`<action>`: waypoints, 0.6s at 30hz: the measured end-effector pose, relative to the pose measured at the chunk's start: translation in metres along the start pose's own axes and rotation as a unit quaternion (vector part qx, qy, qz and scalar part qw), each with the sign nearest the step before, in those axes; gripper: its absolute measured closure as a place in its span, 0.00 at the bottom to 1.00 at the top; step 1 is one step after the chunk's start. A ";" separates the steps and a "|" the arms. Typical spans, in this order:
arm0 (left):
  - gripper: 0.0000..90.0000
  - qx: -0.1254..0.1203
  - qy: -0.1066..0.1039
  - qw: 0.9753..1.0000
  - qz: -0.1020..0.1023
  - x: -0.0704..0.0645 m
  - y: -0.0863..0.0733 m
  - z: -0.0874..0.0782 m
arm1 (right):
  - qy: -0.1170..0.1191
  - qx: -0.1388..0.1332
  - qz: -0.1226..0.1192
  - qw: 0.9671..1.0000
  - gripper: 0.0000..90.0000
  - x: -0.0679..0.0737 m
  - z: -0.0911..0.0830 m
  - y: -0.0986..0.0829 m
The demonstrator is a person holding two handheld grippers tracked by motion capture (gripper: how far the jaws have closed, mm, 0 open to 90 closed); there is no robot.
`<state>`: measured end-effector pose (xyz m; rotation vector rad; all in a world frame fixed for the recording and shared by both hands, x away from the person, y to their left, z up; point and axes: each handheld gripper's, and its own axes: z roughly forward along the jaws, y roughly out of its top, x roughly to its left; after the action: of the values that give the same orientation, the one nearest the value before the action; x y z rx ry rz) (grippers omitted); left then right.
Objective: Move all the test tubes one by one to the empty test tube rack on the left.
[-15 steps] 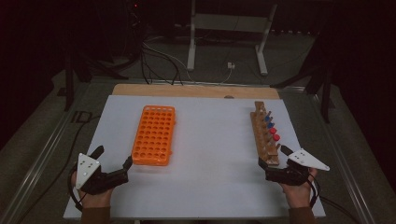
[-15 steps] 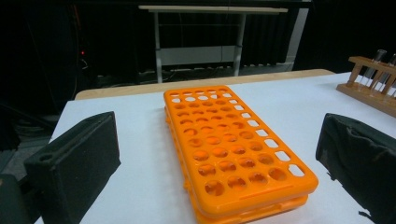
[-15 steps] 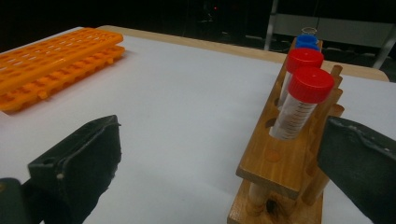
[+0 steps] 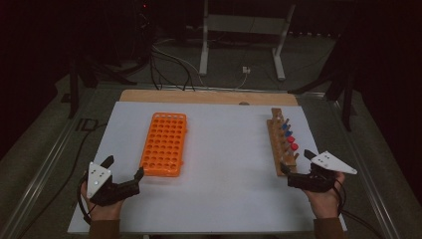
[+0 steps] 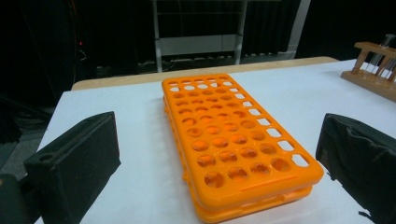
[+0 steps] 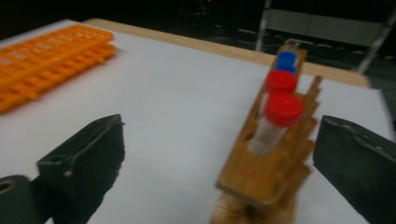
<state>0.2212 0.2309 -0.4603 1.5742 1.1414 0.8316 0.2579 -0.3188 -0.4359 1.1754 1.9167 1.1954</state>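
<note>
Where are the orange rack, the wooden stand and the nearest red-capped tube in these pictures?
orange rack [image 4: 164, 144]: high view, middle of its holed top.
wooden stand [image 4: 277, 144]: high view, its long base beside the tubes.
nearest red-capped tube [image 6: 282, 109]: right gripper view, on its red cap.

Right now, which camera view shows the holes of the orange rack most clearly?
The left gripper view: the orange rack sits close between the open jaws, every hole distinct and empty. The high view shows the whole rack from above, smaller. The right gripper view catches one blurred end.

Glossy orange plastic rack [image 5: 233, 140]; wooden stand [image 6: 271, 163]
</note>
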 end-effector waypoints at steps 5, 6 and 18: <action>0.01 0.000 0.002 1.000 0.003 -0.001 0.000 0.000 | -0.010 0.014 0.003 1.000 0.18 -0.009 0.005 0.016; 0.01 0.000 0.003 1.000 0.003 -0.001 0.000 0.000 | -0.010 0.014 0.003 1.000 0.18 -0.009 0.005 0.016; 0.01 0.005 0.005 1.000 0.002 -0.001 -0.002 0.002 | -0.015 0.075 0.038 0.996 0.69 -0.032 0.039 0.006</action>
<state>0.2224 0.2295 -0.4626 1.5826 1.1504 0.8386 0.3063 -0.3315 -0.4459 1.3472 1.9838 1.0799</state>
